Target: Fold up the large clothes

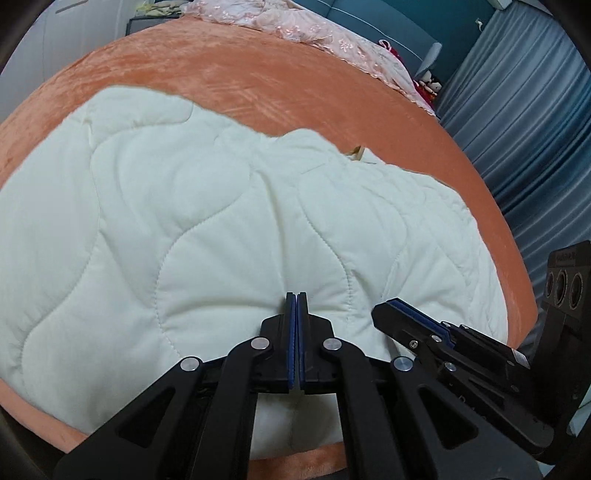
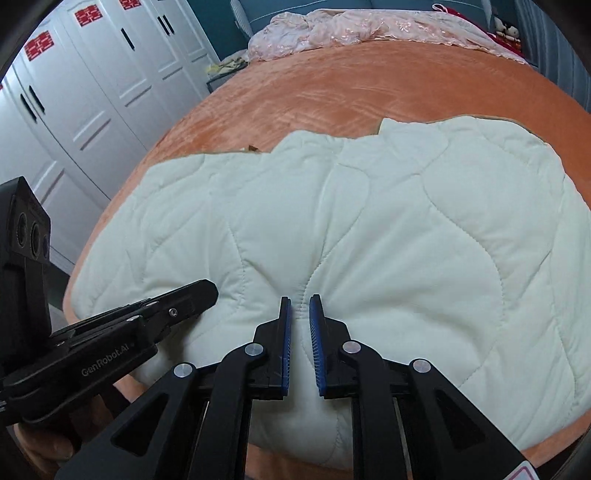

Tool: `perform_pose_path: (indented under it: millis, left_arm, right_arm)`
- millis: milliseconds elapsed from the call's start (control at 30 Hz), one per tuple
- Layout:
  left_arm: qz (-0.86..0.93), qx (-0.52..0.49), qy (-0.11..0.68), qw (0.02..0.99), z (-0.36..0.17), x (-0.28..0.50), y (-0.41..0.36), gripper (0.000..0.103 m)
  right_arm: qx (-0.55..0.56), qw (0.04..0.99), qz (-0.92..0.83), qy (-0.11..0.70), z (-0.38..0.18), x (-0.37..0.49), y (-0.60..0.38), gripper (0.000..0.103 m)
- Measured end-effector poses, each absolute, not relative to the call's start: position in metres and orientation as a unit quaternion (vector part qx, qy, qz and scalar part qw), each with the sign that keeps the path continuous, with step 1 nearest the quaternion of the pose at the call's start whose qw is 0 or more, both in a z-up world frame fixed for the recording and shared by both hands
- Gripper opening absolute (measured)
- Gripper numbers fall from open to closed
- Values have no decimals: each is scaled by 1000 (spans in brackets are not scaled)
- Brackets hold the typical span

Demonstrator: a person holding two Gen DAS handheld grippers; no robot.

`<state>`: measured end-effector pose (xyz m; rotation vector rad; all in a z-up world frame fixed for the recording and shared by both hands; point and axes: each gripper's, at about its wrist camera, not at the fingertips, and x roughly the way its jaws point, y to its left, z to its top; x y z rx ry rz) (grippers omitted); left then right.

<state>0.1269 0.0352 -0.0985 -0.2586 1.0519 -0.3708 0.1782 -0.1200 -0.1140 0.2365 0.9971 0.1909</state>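
Observation:
A white quilted garment lies spread over the near half of an orange bed cover; its far edge is uneven, with a small tan tag showing. My left gripper hovers over its near edge, blue pads pressed together with nothing between them. It also shows from the side in the right wrist view. Just beside it, my right gripper has a narrow gap between its blue pads; the cloth seen through the gap lies below, not pinched. The right gripper appears at the lower right of the left wrist view.
Pink lace bedding is heaped at the head of the bed against a teal headboard. White wardrobe doors stand to the left, blue-grey curtains to the right. Soft toys sit by the far corner.

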Motion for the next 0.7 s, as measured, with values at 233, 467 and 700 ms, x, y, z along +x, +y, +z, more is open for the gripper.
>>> perform_pose_path:
  millis: [233, 467, 700]
  left_arm:
    - [-165, -109, 497, 845, -116, 129, 33, 0]
    - [-162, -98, 491, 851, -118, 133, 29, 0]
    - [-77, -144, 469, 868, -83, 121, 85, 0]
  right_arm:
    - [121, 860, 72, 490, -134, 181, -131, 0]
    - [123, 862, 73, 486, -141, 183, -133, 0]
    - [135, 856, 69, 493, -138, 186, -138, 0]
